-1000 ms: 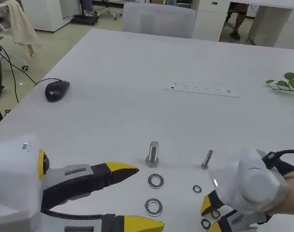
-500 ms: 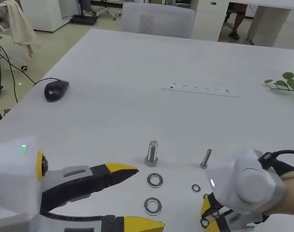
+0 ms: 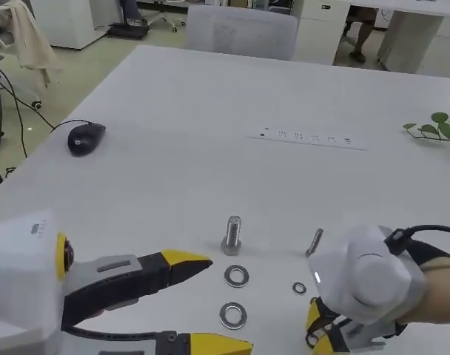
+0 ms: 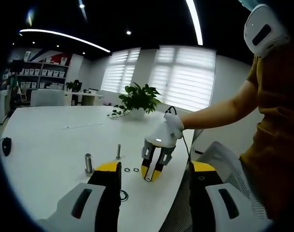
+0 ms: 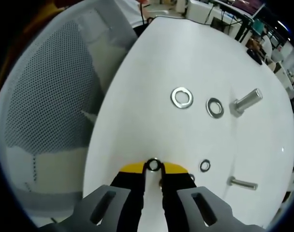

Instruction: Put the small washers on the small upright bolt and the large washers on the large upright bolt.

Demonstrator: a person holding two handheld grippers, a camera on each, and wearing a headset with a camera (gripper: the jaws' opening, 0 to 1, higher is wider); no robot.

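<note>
The large upright bolt [image 3: 233,235] and the small upright bolt [image 3: 314,242] stand mid-table. Two large washers [image 3: 237,276] [image 3: 233,316] and one small washer [image 3: 299,288] lie flat in front of them. My right gripper [image 3: 318,337], at the near right edge, is shut on a small washer [image 5: 154,165] pinched at its yellow tips [image 5: 154,169]. The right gripper view also has the large washers [image 5: 182,97], the large bolt [image 5: 246,101], the loose small washer [image 5: 205,166] and the small bolt [image 5: 242,183]. My left gripper [image 3: 210,303] is open beside the large washers, holding nothing.
A black mouse [image 3: 86,137] lies at the far left and a white power strip [image 3: 314,138] lies beyond the bolts. A plant [image 3: 438,126] is at the right edge. A mesh chair [image 5: 55,96] stands just off the near table edge.
The right gripper has shifted slightly left and its jaws have come together on a small washer near the table edge. The left gripper has stayed put.
</note>
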